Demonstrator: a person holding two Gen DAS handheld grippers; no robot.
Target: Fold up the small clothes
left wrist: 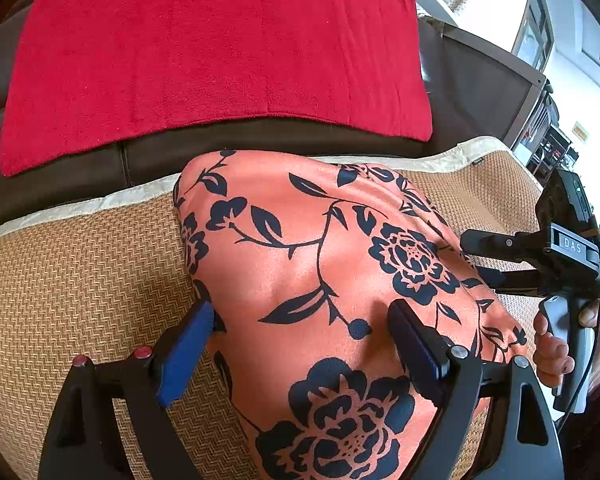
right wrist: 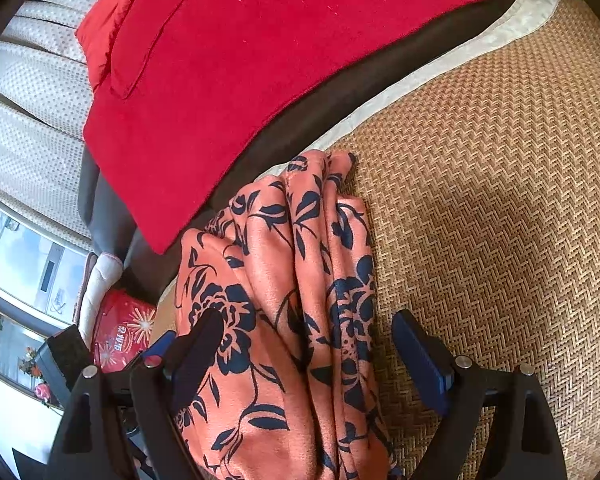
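Note:
An orange garment with a dark blue flower print [left wrist: 312, 264] lies folded on a woven tan mat [left wrist: 80, 280]. My left gripper [left wrist: 300, 320] hangs open over its near left part, one blue-padded finger [left wrist: 188, 352] off the cloth's edge, the other finger [left wrist: 416, 344] above the print. In the right wrist view the same garment [right wrist: 284, 288] shows stacked folds along its right side. My right gripper [right wrist: 308, 332] is open and straddles those folds, nothing pinched. The right gripper [left wrist: 500, 256] also appears at the cloth's right edge in the left wrist view, with a hand on its handle.
A red towel [left wrist: 216, 48] drapes over the dark brown sofa back [left wrist: 80, 168] behind the mat. The mat has a cream border [right wrist: 380, 108]. Off the sofa's end stand a red printed bag [right wrist: 120, 332] and shelves. Bare mat [right wrist: 500, 200] spreads right of the garment.

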